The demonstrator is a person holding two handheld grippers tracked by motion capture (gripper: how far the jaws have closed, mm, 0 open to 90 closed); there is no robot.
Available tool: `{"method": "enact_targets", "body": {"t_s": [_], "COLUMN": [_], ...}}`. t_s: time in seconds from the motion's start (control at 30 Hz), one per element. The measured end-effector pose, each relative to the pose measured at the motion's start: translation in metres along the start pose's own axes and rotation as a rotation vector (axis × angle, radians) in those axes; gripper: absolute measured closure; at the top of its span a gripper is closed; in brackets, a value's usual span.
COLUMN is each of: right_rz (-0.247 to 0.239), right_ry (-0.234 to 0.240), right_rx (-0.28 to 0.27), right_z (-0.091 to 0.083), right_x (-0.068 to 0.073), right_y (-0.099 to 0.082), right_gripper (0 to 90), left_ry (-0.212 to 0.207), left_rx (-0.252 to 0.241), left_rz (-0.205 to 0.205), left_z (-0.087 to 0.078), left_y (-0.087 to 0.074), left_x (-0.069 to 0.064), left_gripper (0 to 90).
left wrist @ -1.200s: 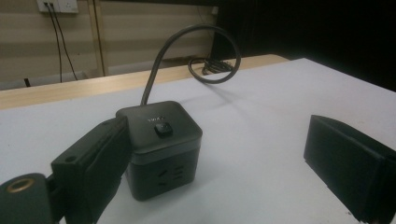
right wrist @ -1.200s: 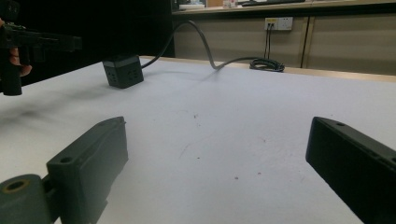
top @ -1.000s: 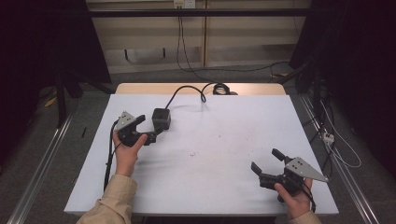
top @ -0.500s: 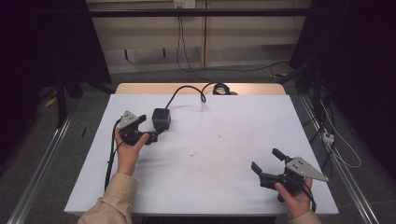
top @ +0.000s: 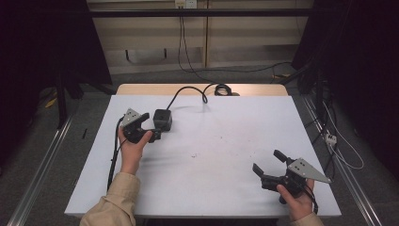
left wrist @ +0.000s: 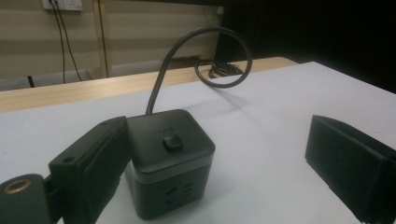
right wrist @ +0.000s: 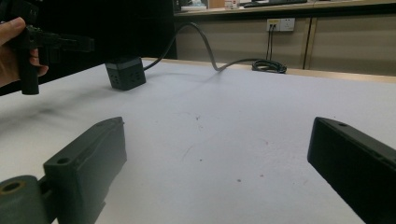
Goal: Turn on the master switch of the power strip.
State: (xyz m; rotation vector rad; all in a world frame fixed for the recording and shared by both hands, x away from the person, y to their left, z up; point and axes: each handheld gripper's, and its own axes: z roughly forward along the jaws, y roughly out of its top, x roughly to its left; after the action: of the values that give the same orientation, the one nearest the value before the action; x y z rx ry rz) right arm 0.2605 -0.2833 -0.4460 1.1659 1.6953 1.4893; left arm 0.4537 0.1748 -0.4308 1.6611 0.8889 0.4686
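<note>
A black cube power socket sits on the white table at the left, and its thick cable curves back to a coil at the far edge. My left gripper is open and level with the cube. In the left gripper view the cube stands between the jaws, right against the left one and far from the right one. My right gripper rests open near the front right corner with nothing between its jaws. From the right gripper view the cube lies far off at the left.
Bare white tabletop spreads between the two grippers. A wooden strip runs along the far edge under the cable coil. More cables lie on the floor to the right, and metal rails flank the table.
My left gripper has edged slightly right, closer to the cube. The right gripper and the cube have stayed put.
</note>
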Motion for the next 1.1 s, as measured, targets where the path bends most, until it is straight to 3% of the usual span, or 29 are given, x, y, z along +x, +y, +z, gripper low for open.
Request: {"method": "enact_targets", "body": {"t_s": [1.1], "right_rz": [-0.002], "right_ry": [0.006], "right_rx": [-0.001], "right_z": [0.001], "right_x": [0.0], "right_y": [0.0], "right_gripper": [4.6], "left_ry": [0.015], "left_rx": [-0.005], "left_rz": [0.001], "left_z": [0.006], "left_y": [0.011], "left_x": [0.005], "left_gripper": [10.3]}}
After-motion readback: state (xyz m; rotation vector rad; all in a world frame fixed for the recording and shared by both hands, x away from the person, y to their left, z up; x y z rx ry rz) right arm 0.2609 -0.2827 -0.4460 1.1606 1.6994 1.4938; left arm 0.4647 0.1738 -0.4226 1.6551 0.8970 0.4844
